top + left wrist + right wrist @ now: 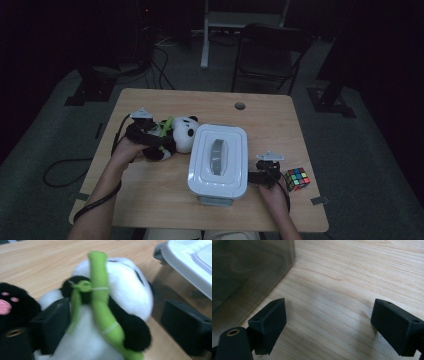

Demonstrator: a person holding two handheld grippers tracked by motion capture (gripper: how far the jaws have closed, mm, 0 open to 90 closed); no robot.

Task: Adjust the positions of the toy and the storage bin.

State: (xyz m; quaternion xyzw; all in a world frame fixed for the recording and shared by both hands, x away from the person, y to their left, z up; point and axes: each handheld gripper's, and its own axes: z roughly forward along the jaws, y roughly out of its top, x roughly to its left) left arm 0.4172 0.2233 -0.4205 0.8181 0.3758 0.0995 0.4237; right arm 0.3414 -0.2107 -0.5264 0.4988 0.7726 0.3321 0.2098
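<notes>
panda toy [100, 315] between left hand-held gripper [120, 325] jaws — unpinched

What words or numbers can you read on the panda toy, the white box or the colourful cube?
None: no readable text appears in these pictures.
Panda toy: no tag or lettering shows, just its green bamboo stalk.
White box lid: plain, with a grey handle; any mark is too small to tell.
Colourful cube: coloured squares, no writing.
Wooden table: only wood grain.
</notes>
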